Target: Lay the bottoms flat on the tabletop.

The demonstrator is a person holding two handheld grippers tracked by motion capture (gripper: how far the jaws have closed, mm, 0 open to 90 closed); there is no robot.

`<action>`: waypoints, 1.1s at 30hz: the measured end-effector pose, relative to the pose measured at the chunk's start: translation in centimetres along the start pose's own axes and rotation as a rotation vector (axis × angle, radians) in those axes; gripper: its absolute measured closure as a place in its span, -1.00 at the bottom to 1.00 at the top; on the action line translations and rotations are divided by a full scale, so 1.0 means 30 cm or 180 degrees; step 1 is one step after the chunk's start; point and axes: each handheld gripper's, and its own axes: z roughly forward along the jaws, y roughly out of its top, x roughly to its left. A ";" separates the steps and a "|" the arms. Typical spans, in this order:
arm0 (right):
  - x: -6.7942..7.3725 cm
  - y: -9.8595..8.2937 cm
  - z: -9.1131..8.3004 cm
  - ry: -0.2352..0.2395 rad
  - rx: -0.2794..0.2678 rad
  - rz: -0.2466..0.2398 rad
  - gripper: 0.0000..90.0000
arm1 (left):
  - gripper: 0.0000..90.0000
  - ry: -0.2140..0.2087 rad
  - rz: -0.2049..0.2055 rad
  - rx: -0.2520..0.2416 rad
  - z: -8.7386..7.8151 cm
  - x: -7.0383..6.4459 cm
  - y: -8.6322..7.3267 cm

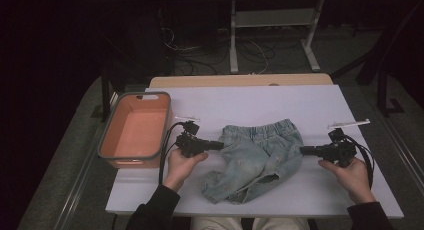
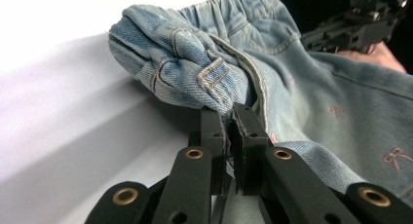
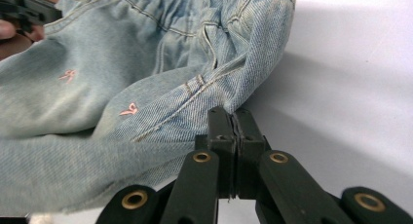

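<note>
While both tongs are pinched shut on the jeans [image 1: 260, 155], keep them that way: the left tongs [image 1: 220, 145] bite the waist corner on your left, and the right tongs [image 1: 303, 150] bite the side seam at the opposite hip. The jeans lie crumpled in the middle of the table [image 1: 310, 105], waistband toward the far edge, one leg bunched toward the near edge. In the left gripper view the cloth [image 2: 195, 63] is folded over itself just above the jaws, so the hold looks thin; in the right gripper view the denim [image 3: 204, 87] is caught right at the jaw tips. Judging by that, draw the two hands apart slowly and evenly, level with the table, to pull the waist flat without tearing loose. Lift only a little, so the legs drag straight toward the near edge. Stay clear of the bin [image 1: 135, 130] at the left edge.
</note>
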 end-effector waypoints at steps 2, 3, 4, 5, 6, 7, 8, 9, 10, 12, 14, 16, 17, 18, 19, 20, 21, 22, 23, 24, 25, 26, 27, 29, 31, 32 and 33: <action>-0.011 0.003 0.008 -0.0017 0.0023 0.0013 0.96 | 0.89 0.0050 0.0027 0.0027 0.003 -0.002 -0.001; -0.017 0.004 0.011 -0.0018 0.0026 0.0029 0.96 | 0.89 0.0079 0.0043 0.0049 0.006 -0.003 -0.001; -0.024 0.005 0.014 -0.0018 0.0021 0.0033 0.96 | 0.89 0.0090 0.0054 0.0076 0.008 -0.003 -0.002; -0.029 0.007 0.016 -0.0024 0.0023 0.0035 0.96 | 0.89 0.0103 0.0060 0.0099 0.011 -0.002 -0.003; -0.034 0.008 0.019 -0.0029 0.0024 0.0039 0.96 | 0.89 0.0108 0.0062 0.0113 0.015 -0.001 -0.005; -0.038 0.010 0.022 -0.0033 0.0021 0.0038 0.96 | 0.89 0.0111 0.0067 0.0138 0.018 0.001 -0.006; -0.042 0.011 0.024 -0.0036 0.0033 0.0062 0.96 | 0.89 0.0113 0.0063 0.0145 0.022 0.001 -0.007; -0.048 0.012 0.028 -0.0041 0.0035 0.0065 0.96 | 0.89 0.0112 0.0051 0.0164 0.025 0.003 -0.009; -0.054 0.013 0.032 -0.0050 0.0037 0.0067 0.96 | 0.89 0.0118 0.0052 0.0181 0.030 0.004 -0.010; -0.067 0.015 0.039 -0.0059 0.0055 0.0099 0.96 | 0.89 0.0133 0.0063 0.0228 0.038 0.006 -0.012; -0.080 0.017 0.046 -0.0074 0.0065 0.0123 0.96 | 0.89 0.0148 0.0057 0.0250 0.045 0.007 -0.014; -0.090 0.018 0.054 -0.0097 0.0070 0.0139 0.96 | 0.89 0.0158 0.0057 0.0266 0.051 0.011 -0.015; -0.095 0.019 0.058 -0.0110 0.0083 0.0145 0.96 | 0.89 0.0158 0.0051 0.0275 0.053 0.013 -0.016; -0.098 0.019 0.062 -0.0116 0.0089 0.0154 0.96 | 0.89 0.0168 0.0044 0.0290 0.055 0.014 -0.016; -0.101 0.020 0.065 -0.0121 0.0092 0.0156 0.96 | 0.89 0.0171 0.0043 0.0292 0.058 0.016 -0.017; -0.104 0.021 0.068 -0.0131 0.0087 0.0153 0.95 | 0.89 0.0169 0.0038 0.0298 0.061 0.018 -0.017; -0.107 0.022 0.071 -0.0135 0.0096 0.0150 0.95 | 0.89 0.0173 0.0040 0.0307 0.063 0.019 -0.017; -0.109 0.024 0.074 -0.0139 0.0097 0.0148 0.95 | 0.89 0.0174 0.0036 0.0312 0.064 0.020 -0.018; -0.111 0.025 0.078 -0.0142 0.0101 0.0144 0.95 | 0.89 0.0174 0.0036 0.0319 0.066 0.020 -0.017; -0.113 0.026 0.080 -0.0149 0.0103 0.0134 0.95 | 0.89 0.0176 0.0040 0.0317 0.067 0.021 -0.017; -0.114 0.027 0.083 -0.0154 0.0106 0.0129 0.95 | 0.89 0.0176 0.0039 0.0314 0.068 0.021 -0.018; -0.115 0.029 0.085 -0.0159 0.0114 0.0127 0.95 | 0.89 0.0178 0.0035 0.0308 0.069 0.020 -0.018; -0.116 0.031 0.088 -0.0170 0.0120 0.0110 0.95 | 0.89 0.0180 0.0038 0.0305 0.069 0.020 -0.018; -0.118 0.035 0.094 -0.0188 0.0122 0.0097 0.95 | 0.89 0.0177 0.0040 0.0304 0.070 0.021 -0.018; -0.119 0.042 0.100 -0.0201 0.0135 0.0086 0.95 | 0.89 0.0175 0.0041 0.0299 0.072 0.022 -0.018; -0.120 0.045 0.104 -0.0206 0.0140 0.0082 0.95 | 0.88 0.0173 0.0040 0.0301 0.072 0.022 -0.018; -0.122 0.048 0.108 -0.0204 0.0154 0.0073 0.95 | 0.88 0.0174 0.0045 0.0305 0.073 0.023 -0.018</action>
